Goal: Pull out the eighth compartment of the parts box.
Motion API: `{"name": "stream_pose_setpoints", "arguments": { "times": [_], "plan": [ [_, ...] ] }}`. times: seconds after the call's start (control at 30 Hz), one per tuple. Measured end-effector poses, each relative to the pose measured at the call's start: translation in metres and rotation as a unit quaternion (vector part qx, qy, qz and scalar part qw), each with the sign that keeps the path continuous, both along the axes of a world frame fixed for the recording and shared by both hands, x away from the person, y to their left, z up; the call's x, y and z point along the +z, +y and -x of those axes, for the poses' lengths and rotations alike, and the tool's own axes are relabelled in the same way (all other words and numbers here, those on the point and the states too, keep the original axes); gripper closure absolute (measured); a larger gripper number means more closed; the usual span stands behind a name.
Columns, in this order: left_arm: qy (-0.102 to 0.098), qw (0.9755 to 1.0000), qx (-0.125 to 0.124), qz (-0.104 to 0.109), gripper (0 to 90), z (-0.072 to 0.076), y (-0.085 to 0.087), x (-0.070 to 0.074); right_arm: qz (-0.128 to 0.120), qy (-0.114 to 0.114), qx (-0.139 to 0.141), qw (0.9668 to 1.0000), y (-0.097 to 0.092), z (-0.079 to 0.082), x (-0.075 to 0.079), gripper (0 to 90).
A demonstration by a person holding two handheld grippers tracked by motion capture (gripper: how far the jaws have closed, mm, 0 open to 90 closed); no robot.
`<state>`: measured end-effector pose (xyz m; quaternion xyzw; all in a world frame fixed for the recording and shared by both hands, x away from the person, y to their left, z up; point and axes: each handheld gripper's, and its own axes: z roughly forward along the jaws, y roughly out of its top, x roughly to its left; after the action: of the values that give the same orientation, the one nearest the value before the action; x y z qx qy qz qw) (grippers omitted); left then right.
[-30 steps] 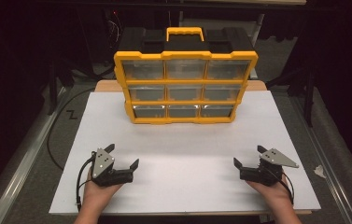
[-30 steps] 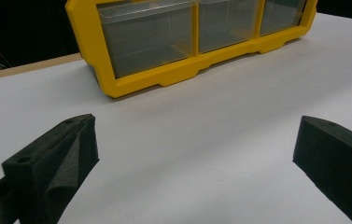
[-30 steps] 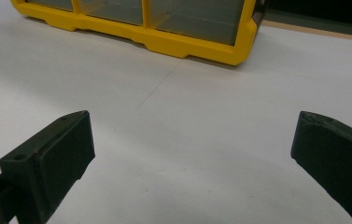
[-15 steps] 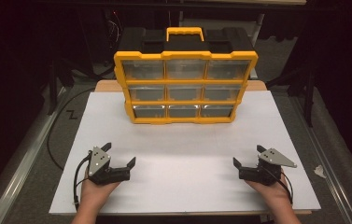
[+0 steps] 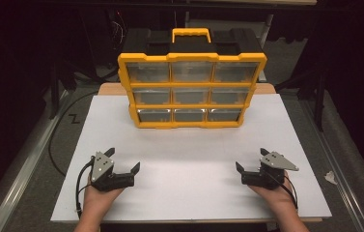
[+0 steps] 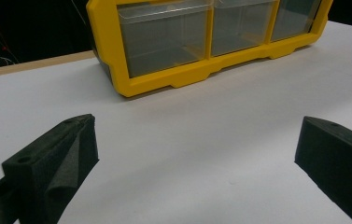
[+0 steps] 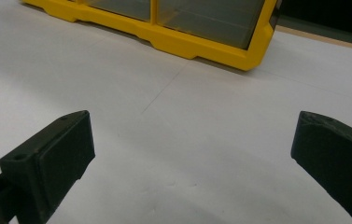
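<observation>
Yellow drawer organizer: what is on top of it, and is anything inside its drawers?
On top of the yellow drawer organizer sit a yellow carry handle and a black lid. The clear drawers look empty from the front; their rear depths stay hidden.

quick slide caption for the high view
Two open claws, left and right, rest on a white table before a yellow drawer organizer.

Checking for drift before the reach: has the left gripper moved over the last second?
Barely: the left gripper has edged slightly right, against the drawer organiser, which stayed put.
</observation>
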<state>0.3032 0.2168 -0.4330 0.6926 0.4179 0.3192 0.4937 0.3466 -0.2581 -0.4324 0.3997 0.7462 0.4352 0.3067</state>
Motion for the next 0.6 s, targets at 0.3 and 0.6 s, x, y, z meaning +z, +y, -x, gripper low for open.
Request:
{"name": "stream_pose_setpoints", "arguments": {
  "times": [0.3,0.6],
  "plan": [
    [0.000,1.0000,-0.004,-0.002,0.4,-0.002,-0.002,-0.001,0.012,-0.003,0.002,0.9999,0.019,-0.019,0.003,0.8],
    [-0.005,1.0000,-0.003,0.000,0.4,0.000,-0.001,0.000,0.009,-0.009,-0.006,0.9999,0.031,-0.038,0.003,0.8]
  ]
}}
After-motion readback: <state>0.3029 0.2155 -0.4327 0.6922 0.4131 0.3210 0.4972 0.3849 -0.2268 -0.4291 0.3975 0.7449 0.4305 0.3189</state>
